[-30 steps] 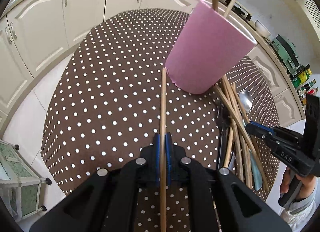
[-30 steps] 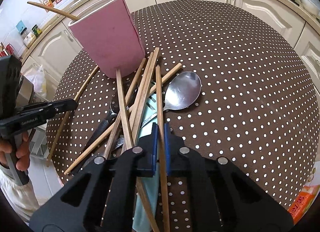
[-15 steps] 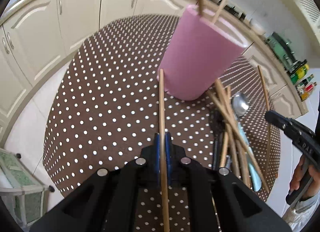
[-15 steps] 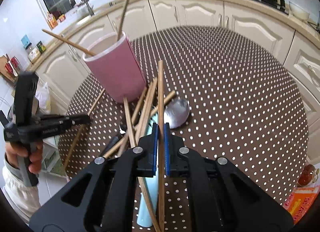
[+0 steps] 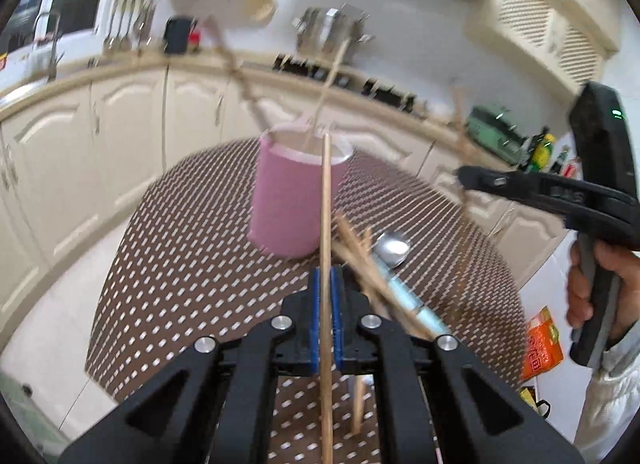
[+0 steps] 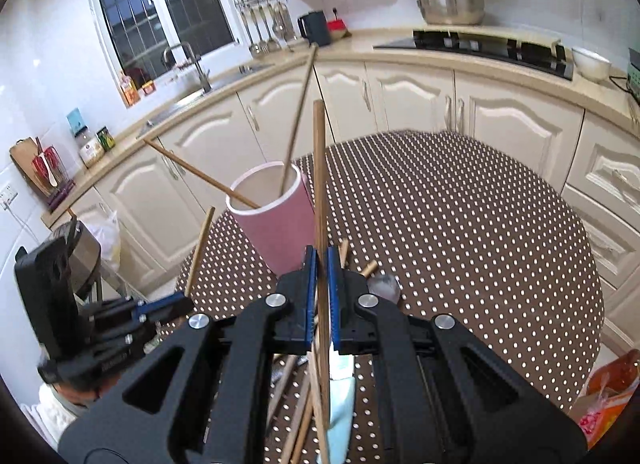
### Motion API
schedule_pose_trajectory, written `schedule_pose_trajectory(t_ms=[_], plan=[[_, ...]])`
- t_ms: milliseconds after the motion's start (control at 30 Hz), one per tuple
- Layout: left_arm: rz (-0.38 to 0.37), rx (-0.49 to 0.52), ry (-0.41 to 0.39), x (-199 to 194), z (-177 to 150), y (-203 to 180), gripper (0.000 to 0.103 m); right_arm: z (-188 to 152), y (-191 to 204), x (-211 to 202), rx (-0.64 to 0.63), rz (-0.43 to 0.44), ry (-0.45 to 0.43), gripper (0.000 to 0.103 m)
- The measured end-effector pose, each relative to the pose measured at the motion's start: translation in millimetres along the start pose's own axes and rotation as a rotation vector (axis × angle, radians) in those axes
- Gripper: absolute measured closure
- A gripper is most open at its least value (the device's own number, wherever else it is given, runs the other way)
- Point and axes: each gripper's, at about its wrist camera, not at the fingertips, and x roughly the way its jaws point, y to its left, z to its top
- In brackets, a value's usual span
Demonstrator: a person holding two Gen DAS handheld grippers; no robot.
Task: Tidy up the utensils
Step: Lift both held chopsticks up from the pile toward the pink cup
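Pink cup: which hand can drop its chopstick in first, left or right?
Probably the left. The left gripper is shut on a chopstick whose tip already overlaps the pink cup rim. The right gripper holds its chopstick beside the cup.

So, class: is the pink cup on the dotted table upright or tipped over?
Upright. The pink cup stands on its base on the table, open rim upward, with two chopsticks leaning out of it.
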Motion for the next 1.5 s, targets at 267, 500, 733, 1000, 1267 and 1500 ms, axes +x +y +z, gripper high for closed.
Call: schedule_pose_trajectory(t_ms=[267,500,733,1000,1267,1500], plan=[[-0.043,-0.016,-0.257,-24.1,39.2,-15.3,0.098,19.1,16.0,-15.0,-0.006,0.027,-0.085,0.097],[-0.034,-0.010,-0.421,-25.1,73.3,-26.3,0.098,41.7,27.0,-14.0,-0.011,0.056,-0.147,0.097],[0.038,-0.003,-0.581,-20.8,109.6,-33.3,0.098,76.0,37.3,-21.6,-0.020,0.090,-0.229,0.097],[0.148,-0.042,-0.689,-5.6,130.4,-29.2,0.098,99.3,44.3,-15.8,-0.030,0.097,-0.273,0.097],[0.197,-0.042,-0.691,16.8,131.9,-27.1,0.098,107.1,44.1,-0.1,-0.037,0.077,-0.269,0.100],[0.210,-0.018,-0.624,20.0,122.8,-26.2,0.098,86.3,19.5,42.9,-0.032,-0.052,-0.114,0.099]])
